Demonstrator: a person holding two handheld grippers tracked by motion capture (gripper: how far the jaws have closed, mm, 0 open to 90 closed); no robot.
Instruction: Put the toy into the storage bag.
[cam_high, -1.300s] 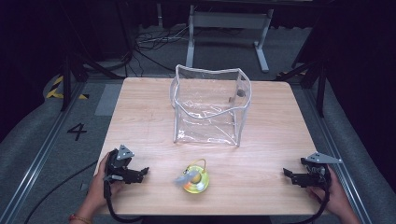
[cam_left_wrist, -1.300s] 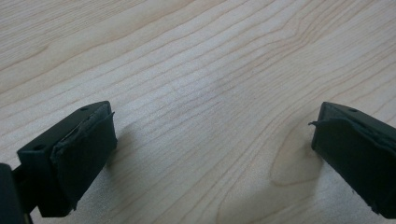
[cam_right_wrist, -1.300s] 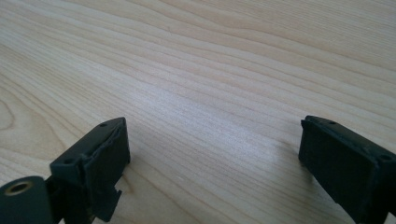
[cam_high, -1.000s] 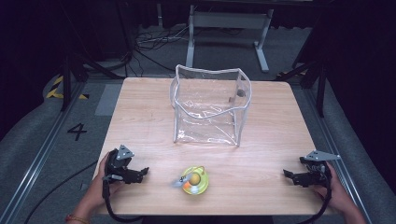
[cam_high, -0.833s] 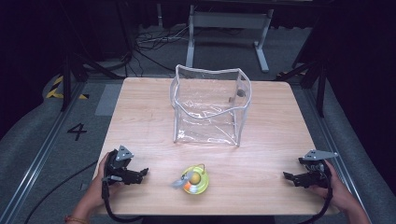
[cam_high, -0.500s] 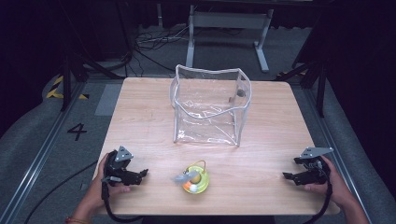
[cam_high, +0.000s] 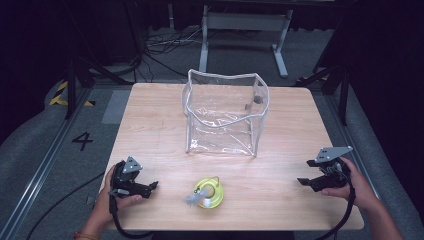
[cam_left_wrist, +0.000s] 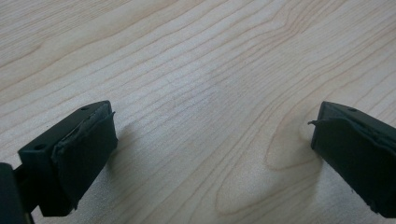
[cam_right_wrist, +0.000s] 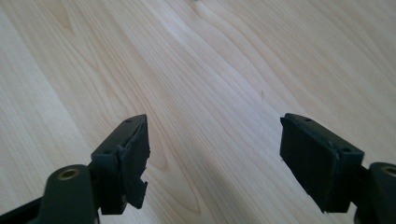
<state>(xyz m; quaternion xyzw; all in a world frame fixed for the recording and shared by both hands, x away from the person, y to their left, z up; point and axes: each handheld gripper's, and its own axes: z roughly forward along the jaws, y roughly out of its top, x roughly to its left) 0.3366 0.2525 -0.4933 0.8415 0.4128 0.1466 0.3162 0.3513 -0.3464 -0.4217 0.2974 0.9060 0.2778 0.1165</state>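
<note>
A round yellow toy (cam_high: 209, 192) with a grey, fuzzy tuft and a thin wire loop lies near the desk's (cam_high: 150, 125) near edge, between the two grippers. The left gripper (cam_high: 151, 186) rests low at near left, fingers (cam_left_wrist: 84, 140) spread with bare wood grain between them. The right gripper (cam_high: 306, 181), at near right and well apart from the toy, has fingers (cam_right_wrist: 133, 149) spread with nothing between them, though they have just been closing a little. A clear, soft plastic pouch (cam_high: 225, 112) with white trim stands open farther back. The light toy could skid or roll away if nudged sideways; the floppy pouch could buckle if bumped.
</note>
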